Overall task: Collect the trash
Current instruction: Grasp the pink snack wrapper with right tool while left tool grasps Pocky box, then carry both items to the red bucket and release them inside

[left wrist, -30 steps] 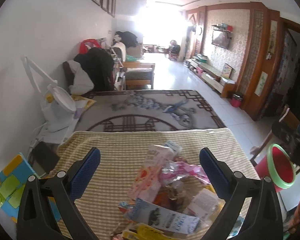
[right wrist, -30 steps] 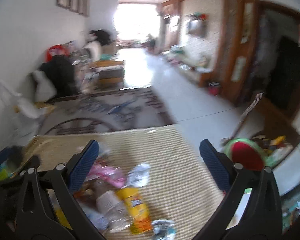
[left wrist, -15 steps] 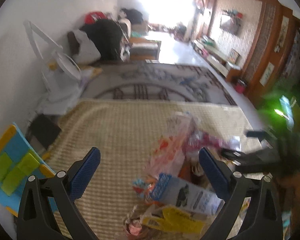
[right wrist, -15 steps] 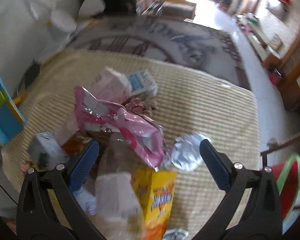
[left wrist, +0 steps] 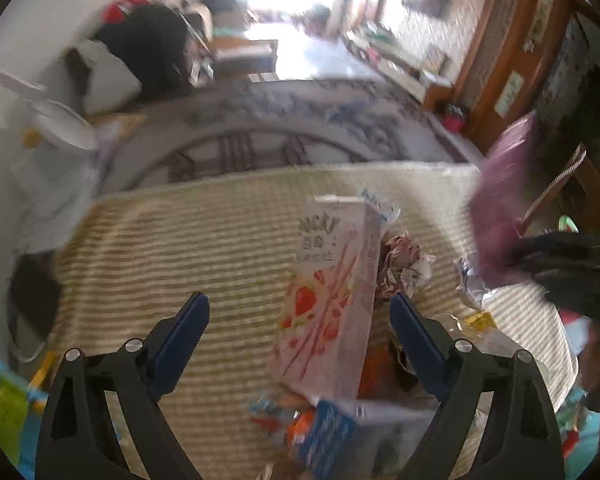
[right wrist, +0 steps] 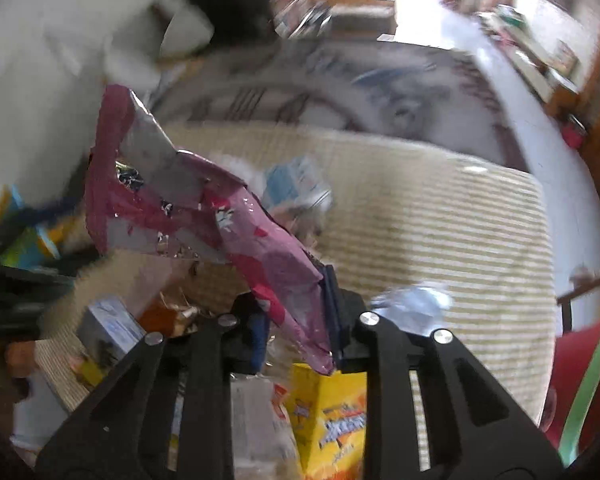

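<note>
Two grippers work over the striped cloth (left wrist: 204, 240). The right gripper (right wrist: 300, 320) pinches a pink foil wrapper (right wrist: 236, 220); the left gripper (left wrist: 300, 320), jaws wide and just narrowing, straddles a strawberry "Pocky" box (left wrist: 332, 280) without touching. A yellow snack box (right wrist: 332, 420) carries unreadable lettering.

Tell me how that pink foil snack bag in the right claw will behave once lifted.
The pink foil snack bag looks creased and flattened, so probably empty and very light. It is pinched by one end in the right claw, so it will likely flop and sway. Its glossy film may slip.
</note>
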`<action>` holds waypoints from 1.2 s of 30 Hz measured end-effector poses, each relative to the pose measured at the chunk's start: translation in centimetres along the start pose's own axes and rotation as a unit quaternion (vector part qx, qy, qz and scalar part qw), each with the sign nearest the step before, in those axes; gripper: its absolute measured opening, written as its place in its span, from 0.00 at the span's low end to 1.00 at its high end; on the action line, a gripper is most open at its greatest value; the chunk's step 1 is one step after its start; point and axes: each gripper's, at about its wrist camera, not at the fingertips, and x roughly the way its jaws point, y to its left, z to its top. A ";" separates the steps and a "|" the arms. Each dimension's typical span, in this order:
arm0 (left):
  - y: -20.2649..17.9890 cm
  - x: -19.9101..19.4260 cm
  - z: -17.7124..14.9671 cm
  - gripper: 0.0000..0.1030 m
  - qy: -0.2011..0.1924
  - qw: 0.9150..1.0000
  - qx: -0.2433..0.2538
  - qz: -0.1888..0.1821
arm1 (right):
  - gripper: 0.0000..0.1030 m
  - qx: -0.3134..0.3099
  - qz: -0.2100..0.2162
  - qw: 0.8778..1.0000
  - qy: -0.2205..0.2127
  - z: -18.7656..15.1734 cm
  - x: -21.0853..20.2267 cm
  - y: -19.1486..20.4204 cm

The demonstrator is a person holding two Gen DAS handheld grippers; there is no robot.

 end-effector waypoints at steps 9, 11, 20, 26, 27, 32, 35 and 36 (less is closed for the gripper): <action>-1.5 7.7 1.3 0.69 0.091 0.994 -0.004 -0.056 | 0.24 0.084 0.015 0.995 -0.050 -2.7 -4.8 -2.0; -1.3 7.9 1.4 0.66 0.093 0.994 -0.016 -0.063 | 0.24 0.095 0.014 0.994 -0.058 -3.3 -5.6 -2.1; -0.4 1.2 1.4 0.22 0.003 0.997 -0.060 -0.041 | 0.24 0.144 0.009 0.984 -0.100 -5.5 -8.9 -4.8; -3.2 -4.8 0.8 0.22 -0.071 0.996 -0.052 -0.016 | 0.24 0.138 0.016 0.983 -0.122 -6.1 -10.6 -7.3; -3.9 -5.7 0.9 0.22 -0.082 0.995 -0.051 -0.014 | 0.24 0.136 0.019 0.983 -0.125 -6.2 -10.9 -8.0; -9.4 -9.5 0.9 0.22 -0.133 0.990 -0.050 -0.005 | 0.24 0.142 0.039 0.981 -0.127 -7.0 -12.3 -12.1; -12.3 -10.7 0.5 0.22 -0.144 0.988 -0.053 -0.005 | 0.24 0.135 0.042 0.981 -0.130 -7.6 -13.3 -14.7; -13.5 -10.8 0.4 0.22 -0.145 0.988 -0.053 0.001 | 0.24 0.135 0.046 0.981 -0.130 -7.9 -13.6 -15.9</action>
